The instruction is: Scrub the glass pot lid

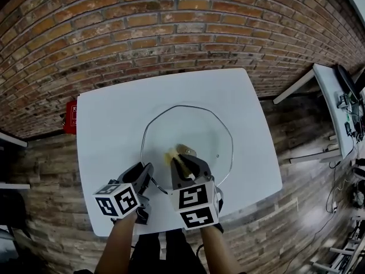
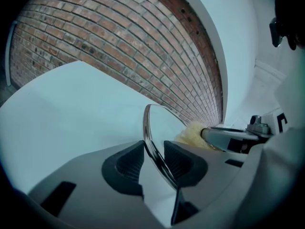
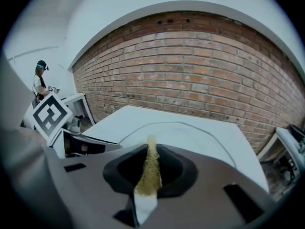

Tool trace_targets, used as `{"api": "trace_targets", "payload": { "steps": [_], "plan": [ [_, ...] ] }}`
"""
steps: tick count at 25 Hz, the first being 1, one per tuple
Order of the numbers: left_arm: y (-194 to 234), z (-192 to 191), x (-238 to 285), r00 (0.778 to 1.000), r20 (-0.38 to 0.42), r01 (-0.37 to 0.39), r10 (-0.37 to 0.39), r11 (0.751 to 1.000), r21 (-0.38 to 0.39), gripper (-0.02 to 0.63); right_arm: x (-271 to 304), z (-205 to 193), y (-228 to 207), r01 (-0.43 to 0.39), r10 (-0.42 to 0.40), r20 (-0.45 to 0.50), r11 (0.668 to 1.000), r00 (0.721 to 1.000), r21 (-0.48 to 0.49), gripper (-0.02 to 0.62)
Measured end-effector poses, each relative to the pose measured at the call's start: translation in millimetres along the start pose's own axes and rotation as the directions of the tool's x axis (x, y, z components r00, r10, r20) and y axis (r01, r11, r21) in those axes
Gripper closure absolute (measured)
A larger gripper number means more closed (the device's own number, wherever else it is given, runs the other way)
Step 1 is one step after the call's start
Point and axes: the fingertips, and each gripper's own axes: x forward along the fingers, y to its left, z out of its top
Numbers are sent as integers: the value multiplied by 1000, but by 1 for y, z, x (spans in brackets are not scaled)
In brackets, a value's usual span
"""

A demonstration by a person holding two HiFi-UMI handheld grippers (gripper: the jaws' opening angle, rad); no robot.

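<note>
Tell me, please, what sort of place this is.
Probably a workshop or lab, not a kitchen: a bare brick wall, a plain white table, and a bench with equipment nearby.

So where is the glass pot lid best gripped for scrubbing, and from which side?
By its thin rim at the near-left edge, coming in from the person's side, as the left claw does now. The glass lid is a broad shallow disc, so only the rim fits between jaws, and that hold probably leaves the top free for the sponge in the right claw.
</note>
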Motion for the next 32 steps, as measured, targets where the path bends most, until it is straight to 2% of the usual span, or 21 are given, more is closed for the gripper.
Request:
{"api": "trace_targets", "payload": {
  "steps": [4, 9, 17, 22, 25, 26, 28, 30, 32],
  "plan": [
    [1, 0, 1, 1000, -1, 1, -1, 1000, -1, 471, 11, -15, 16, -36, 36, -42, 999, 998, 7, 537],
    [2, 0, 1, 1000, -8, 6, -6, 1000, -4, 471, 20, -29, 3, 1, -1, -91, 1000, 996, -3, 537],
    [2, 1, 0, 1000, -8, -4, 4, 1000, 7, 471, 5, -56, -54, 153, -155, -162, 988, 975, -24, 537],
    [1, -1, 0, 1000, -6, -6, 6, 1000, 9, 471, -17, -70, -99, 281, -293, -222, 956, 930, -88, 537],
    [2, 0, 0, 1000, -3, -5, 5, 1000, 9, 471, -30, -69, -114, 336, -355, -212, 934, 911, -119, 537],
    [2, 0, 0, 1000, -2, -5, 5, 1000, 8, 471, -34, -63, -113, 338, -353, -188, 935, 916, -110, 537],
    [2, 0, 1, 1000, -3, -5, 5, 1000, 4, 471, -41, -43, -102, 298, -301, -113, 954, 947, -45, 537],
    [2, -2, 1, 1000, -4, -5, 5, 1000, -3, 471, -45, -21, -75, 190, -189, -34, 981, 981, 38, 537],
    [2, -2, 0, 1000, -2, -5, 5, 1000, -10, 471, -43, -8, -38, 71, -71, 3, 996, 997, 49, 537]
  ]
}}
